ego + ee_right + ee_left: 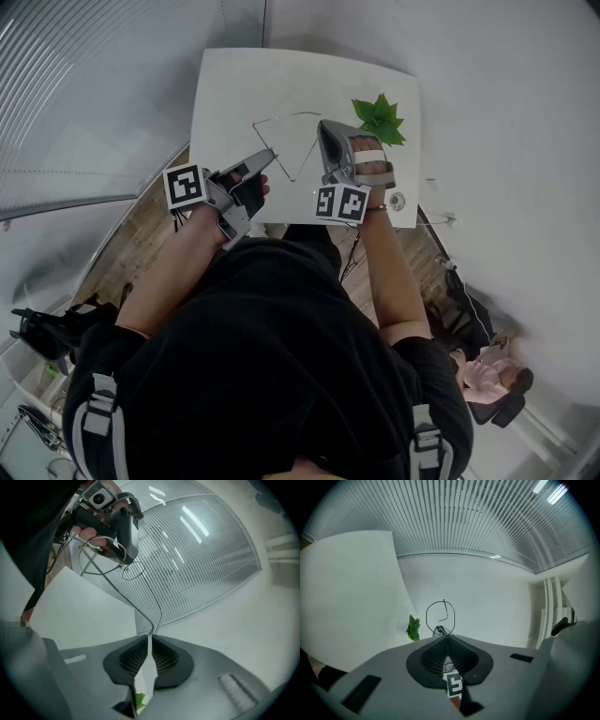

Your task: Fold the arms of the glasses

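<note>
The thin wire-framed glasses (281, 118) hang in the air over the white table (234, 94), held between both grippers. My left gripper (270, 155) is shut on the frame next to a round lens rim (440, 616), which stands up just past its jaws (447, 636). My right gripper (323, 127) is shut on the tip of one arm (151, 629). That arm runs as a long wire (117, 592) up to the two lens rims (133, 570) and the left gripper (124, 527). The arms stand spread away from the frame.
A small green plant (380, 119) sits at the table's far right, also seen in the left gripper view (412, 627). A small white round object (398, 200) lies near the table's front right corner. Black gear (42, 333) lies on the floor at left.
</note>
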{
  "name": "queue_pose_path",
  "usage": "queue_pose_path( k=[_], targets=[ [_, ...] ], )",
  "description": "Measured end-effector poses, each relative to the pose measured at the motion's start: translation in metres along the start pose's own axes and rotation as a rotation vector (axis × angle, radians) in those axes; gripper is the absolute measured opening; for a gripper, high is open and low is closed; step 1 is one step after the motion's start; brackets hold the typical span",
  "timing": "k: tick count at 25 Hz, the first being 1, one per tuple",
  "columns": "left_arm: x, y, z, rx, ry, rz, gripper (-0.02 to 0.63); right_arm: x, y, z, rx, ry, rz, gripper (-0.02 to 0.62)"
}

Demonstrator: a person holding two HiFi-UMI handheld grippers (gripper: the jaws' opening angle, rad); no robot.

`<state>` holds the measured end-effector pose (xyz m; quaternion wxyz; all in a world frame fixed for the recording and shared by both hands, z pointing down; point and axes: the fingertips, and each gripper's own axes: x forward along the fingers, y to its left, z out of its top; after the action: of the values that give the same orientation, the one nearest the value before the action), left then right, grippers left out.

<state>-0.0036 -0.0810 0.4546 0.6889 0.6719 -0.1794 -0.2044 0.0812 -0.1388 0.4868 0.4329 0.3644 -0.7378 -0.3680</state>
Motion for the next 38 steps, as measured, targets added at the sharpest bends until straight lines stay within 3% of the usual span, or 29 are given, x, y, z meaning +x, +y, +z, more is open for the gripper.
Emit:
queue_pose_path(
  k=[38],
  targets=[
    [0.008,-0.004,-0.017,-0.004,0.063,-0.028,0.014,0.007,0.006,0.035,-0.035,-0.074,0.023,0.038]
  ],
)
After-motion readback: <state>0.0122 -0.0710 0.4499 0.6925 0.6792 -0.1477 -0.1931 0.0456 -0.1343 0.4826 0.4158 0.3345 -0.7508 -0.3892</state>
